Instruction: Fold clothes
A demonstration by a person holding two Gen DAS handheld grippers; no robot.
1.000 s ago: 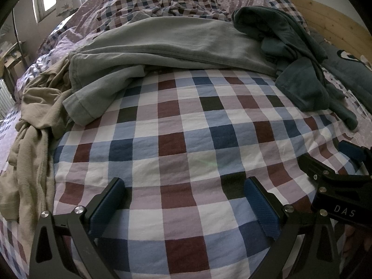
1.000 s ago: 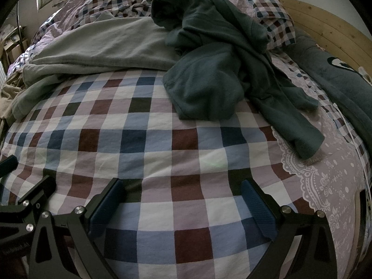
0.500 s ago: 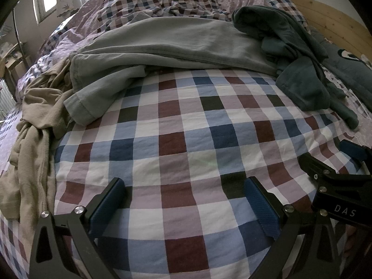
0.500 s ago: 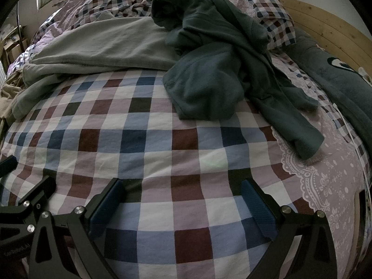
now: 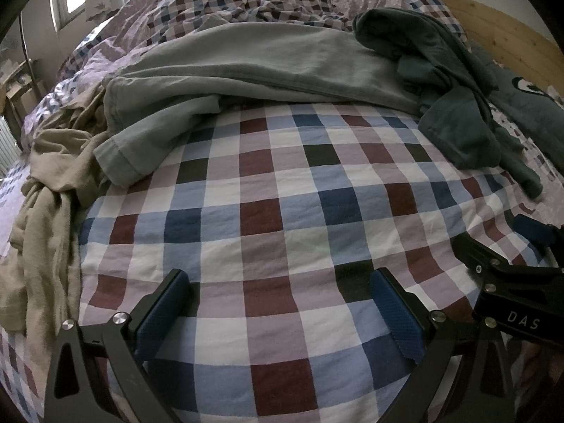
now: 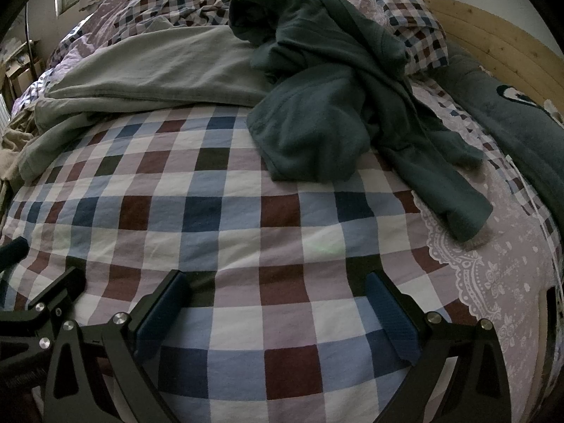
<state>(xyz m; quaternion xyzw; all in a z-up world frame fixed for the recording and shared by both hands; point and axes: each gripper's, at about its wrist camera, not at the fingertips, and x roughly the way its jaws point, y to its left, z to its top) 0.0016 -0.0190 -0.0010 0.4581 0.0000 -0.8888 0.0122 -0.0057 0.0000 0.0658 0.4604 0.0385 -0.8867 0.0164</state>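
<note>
Checked cotton fills most of what we see from the left wrist: the checked bedspread [image 5: 282, 211] spreads out under our left gripper [image 5: 282, 303], whose jaws stand wide apart with nothing between the blue pads [image 5: 398, 320]. Far across it lies the pale green T-shirt [image 5: 246, 70], one sleeve hanging toward the near left, and beside that sleeve, at the left edge, a crumpled beige garment [image 5: 46, 194]. At the far right the dark green sweatshirt [image 5: 447, 81] is heaped, touching the T-shirt's right end. Our right gripper [image 5: 521, 282] shows at the near right edge, close beside the left one. From the right wrist we see the right gripper [image 6: 278, 303] low over the same bedspread [image 6: 229, 229], jaws likewise apart and holding nothing. The dark green sweatshirt [image 6: 335, 105] sits far and slightly right, one sleeve trailing toward a lace-trimmed lilac sheet [image 6: 493, 282]. The pale green T-shirt [image 6: 158, 63] lies far left, and a wooden headboard [image 6: 493, 38] runs along the far right. Part of the left gripper [image 6: 38, 303] shows at the near left.
</note>
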